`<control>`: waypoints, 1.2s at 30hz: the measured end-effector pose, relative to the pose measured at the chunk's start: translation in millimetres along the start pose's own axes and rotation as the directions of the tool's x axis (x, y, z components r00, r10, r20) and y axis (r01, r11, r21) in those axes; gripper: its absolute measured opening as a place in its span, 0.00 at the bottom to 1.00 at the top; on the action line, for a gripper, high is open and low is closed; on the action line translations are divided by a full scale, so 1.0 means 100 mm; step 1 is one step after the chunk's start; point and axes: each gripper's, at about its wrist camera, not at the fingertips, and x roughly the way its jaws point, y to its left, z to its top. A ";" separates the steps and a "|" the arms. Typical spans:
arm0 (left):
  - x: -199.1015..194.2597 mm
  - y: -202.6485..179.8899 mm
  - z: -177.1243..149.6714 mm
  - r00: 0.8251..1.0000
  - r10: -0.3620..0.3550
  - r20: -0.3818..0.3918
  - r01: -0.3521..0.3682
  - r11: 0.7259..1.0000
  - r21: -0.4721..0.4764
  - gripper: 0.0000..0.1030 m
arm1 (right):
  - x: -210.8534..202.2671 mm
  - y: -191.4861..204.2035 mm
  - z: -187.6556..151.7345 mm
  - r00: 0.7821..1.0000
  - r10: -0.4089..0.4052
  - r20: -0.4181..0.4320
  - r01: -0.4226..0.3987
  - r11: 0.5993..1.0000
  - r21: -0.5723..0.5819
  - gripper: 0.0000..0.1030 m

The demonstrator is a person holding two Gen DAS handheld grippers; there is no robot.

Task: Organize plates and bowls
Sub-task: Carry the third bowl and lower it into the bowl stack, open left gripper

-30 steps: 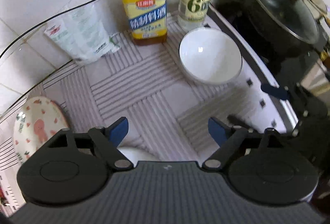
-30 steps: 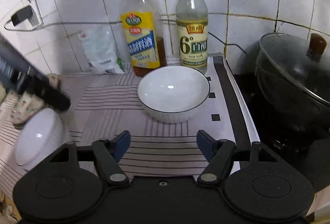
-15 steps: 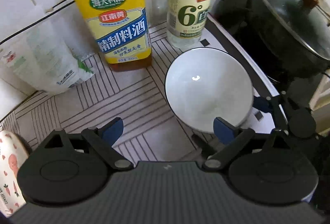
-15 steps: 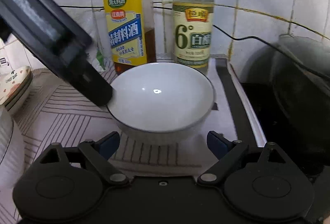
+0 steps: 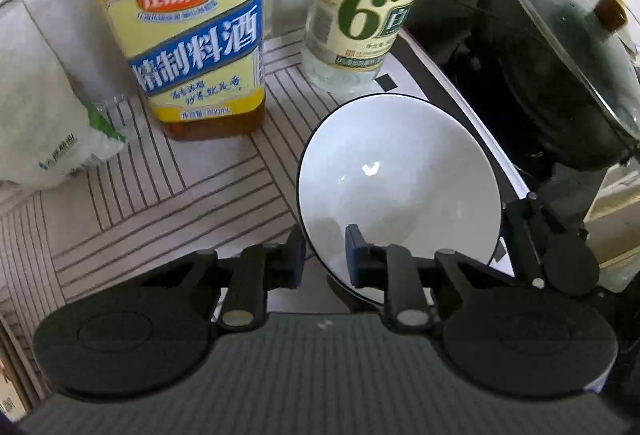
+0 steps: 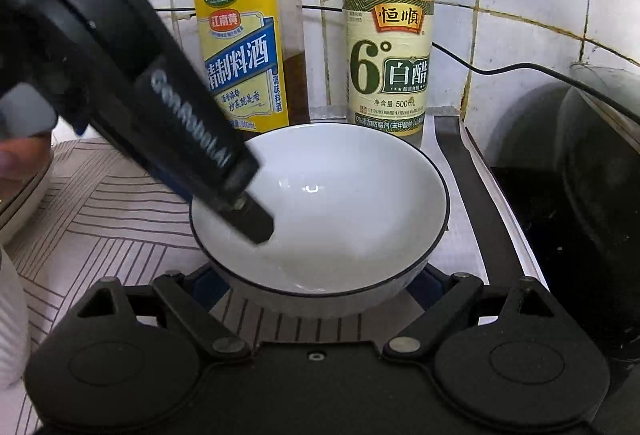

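A white bowl with a thin dark rim (image 5: 400, 191) (image 6: 344, 207) sits on the striped mat. My left gripper (image 5: 324, 255) has closed on the bowl's near-left rim, one finger outside and one inside; it also shows in the right wrist view (image 6: 240, 211), reaching in from the upper left. My right gripper (image 6: 316, 287) is open, its blue fingers on either side of the bowl's base. A plate edge (image 6: 24, 203) shows at the far left, and another white bowl (image 6: 10, 319) at the lower left.
A yellow-labelled cooking wine bottle (image 5: 180, 35) (image 6: 244, 63) and a vinegar bottle (image 5: 372, 3) (image 6: 388, 63) stand just behind the bowl by the tiled wall. A black pot with glass lid (image 5: 560, 75) sits to the right. A white bag (image 5: 40, 131) lies left.
Both grippers moved in toward the bowl. The left gripper's jaws went from wide open to closed on the bowl's rim. The right gripper's open fingers now flank the bowl.
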 end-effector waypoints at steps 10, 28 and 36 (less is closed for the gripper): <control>-0.31 -0.18 -0.27 0.996 0.057 0.071 -0.063 0.994 0.091 0.17 | -0.18 0.17 -0.09 0.998 -0.038 0.057 0.038 0.999 0.008 0.91; -1.79 -0.18 -1.12 0.988 0.076 0.138 -0.072 0.997 -0.032 0.19 | -1.50 1.05 -0.03 0.990 0.019 0.136 -0.005 0.995 -0.104 0.91; -2.22 -0.10 -1.44 0.981 0.106 0.161 -0.101 0.994 -0.038 0.20 | -1.84 1.41 0.06 0.986 0.093 0.138 -0.063 0.977 -0.204 0.91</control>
